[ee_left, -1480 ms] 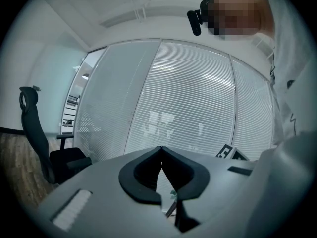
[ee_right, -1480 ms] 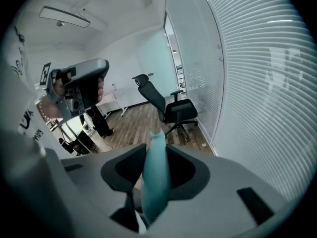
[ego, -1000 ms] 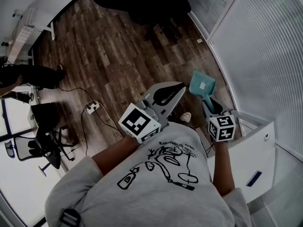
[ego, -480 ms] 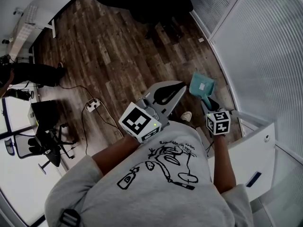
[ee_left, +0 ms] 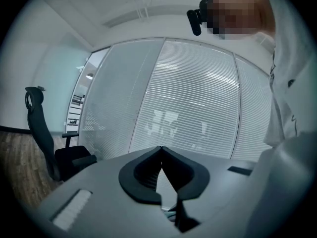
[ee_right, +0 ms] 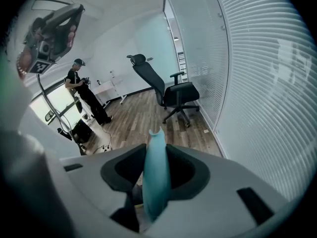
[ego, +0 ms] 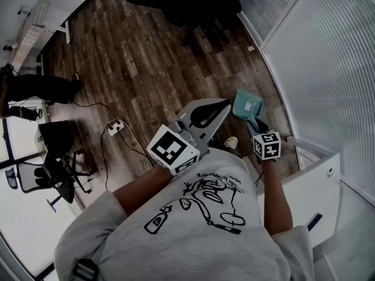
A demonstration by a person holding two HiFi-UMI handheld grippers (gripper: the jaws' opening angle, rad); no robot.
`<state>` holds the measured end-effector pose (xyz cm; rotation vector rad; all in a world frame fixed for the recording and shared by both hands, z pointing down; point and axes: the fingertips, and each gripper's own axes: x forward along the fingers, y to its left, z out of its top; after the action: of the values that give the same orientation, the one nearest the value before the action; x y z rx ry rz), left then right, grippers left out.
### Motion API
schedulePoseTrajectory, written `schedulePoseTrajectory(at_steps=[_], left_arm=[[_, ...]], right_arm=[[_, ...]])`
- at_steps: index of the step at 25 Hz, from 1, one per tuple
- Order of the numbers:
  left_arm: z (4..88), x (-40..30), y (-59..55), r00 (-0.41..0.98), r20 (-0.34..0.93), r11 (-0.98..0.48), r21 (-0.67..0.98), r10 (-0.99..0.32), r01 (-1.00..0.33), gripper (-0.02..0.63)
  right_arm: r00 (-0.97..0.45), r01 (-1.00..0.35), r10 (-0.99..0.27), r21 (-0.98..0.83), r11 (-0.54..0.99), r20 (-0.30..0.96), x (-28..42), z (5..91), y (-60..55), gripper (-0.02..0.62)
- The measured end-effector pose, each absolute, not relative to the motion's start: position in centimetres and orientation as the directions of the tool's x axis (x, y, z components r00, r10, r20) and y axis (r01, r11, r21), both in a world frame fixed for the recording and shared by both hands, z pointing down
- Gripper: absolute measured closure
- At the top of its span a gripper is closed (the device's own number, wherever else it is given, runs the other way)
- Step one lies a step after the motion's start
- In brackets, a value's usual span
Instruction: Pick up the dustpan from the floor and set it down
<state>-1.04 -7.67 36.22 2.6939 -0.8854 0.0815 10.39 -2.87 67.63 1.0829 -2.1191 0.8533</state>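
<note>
- The right gripper (ego: 256, 126) was clamped on the handle of the teal dustpan (ego: 246, 105). In the right gripper view the handle ran up between the jaws, with both pads pressed against its sides.
- Holding it by the handle left the pan end free. It pointed away from me and downward, over the wood floor (ego: 135, 69) close to the foot of the glass wall (ego: 328, 57).
- I could not tell from the head view whether the pan's front edge was touching the floor. It looked to be just above the boards, a little out from the glass wall.
- The right gripper was tilted well downward, which I judged suited laying the pan flat rather than dropping it.
- The left gripper (ego: 221, 108) was closed on nothing, its jaw tips meeting. It was held about level beside the dustpan, on the side away from the glass wall. I read it as parked there to stay clear of the work.
- An office chair (ee_right: 171, 90) stood along the glass wall well beyond the dustpan, and a person (ee_right: 84, 95) stood far from the wall. Neither crowded the landing spot.
- My judgement was that the pickup was done and the set-down remained: bring the pan onto the floor, then open the right gripper.
</note>
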Motion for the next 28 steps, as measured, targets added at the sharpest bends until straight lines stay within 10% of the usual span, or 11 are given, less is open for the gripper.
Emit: schedulePoseTrajectory(at_steps=[28], left_arm=[[36.4, -2.0, -7.1, 0.795, 0.189, -0.750, 0.264, -0.577, -0.607, 0.604]], right_arm=[[-0.462, -0.856, -0.407, -0.276, 0.437, 0.788, 11.7, 76.3, -5.8, 0.477]])
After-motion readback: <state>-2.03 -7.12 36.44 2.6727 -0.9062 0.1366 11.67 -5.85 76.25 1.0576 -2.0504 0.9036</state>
